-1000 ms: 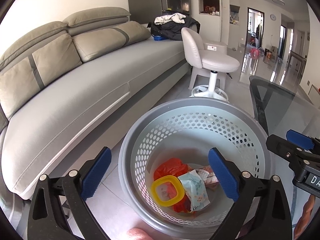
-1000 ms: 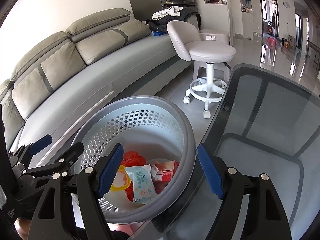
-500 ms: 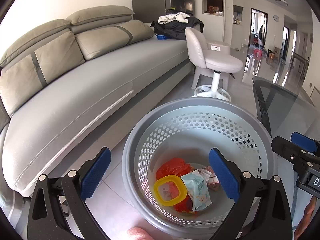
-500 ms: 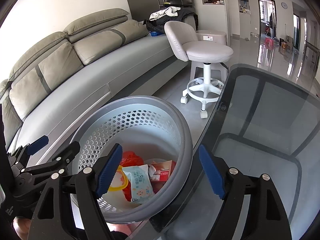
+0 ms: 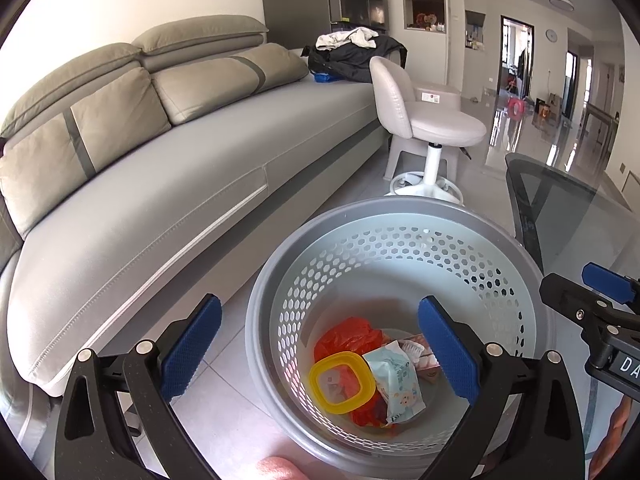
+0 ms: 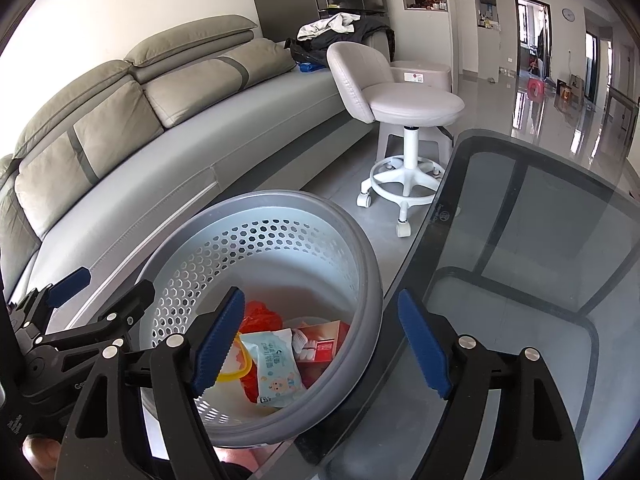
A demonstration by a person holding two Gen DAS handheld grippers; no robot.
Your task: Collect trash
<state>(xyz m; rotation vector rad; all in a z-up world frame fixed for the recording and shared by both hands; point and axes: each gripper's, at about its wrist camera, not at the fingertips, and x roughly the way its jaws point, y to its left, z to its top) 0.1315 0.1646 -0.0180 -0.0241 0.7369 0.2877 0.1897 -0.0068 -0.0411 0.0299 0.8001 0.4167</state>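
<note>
A grey perforated trash basket (image 5: 400, 216) stands on the floor beside the glass table; it also shows in the right wrist view (image 6: 320, 208). Inside lie an orange plastic bag (image 5: 344, 336), a yellow square lid (image 5: 340, 384), a pale wet-wipes pack (image 5: 396, 380) and a red and white box (image 6: 332, 340). My left gripper (image 5: 320, 352) is open and empty above the basket's near side. My right gripper (image 6: 320, 340) is open and empty above the basket's right rim and the table edge.
A long grey sofa (image 5: 180, 168) runs along the left wall, with clothes (image 5: 352, 56) piled at its far end. A beige swivel stool (image 6: 400, 108) stands beyond the basket. A dark glass table (image 6: 540, 240) lies to the right.
Both grippers have risen and drawn back slightly, so the basket sits a little lower in both views. Both stay open and empty.
</note>
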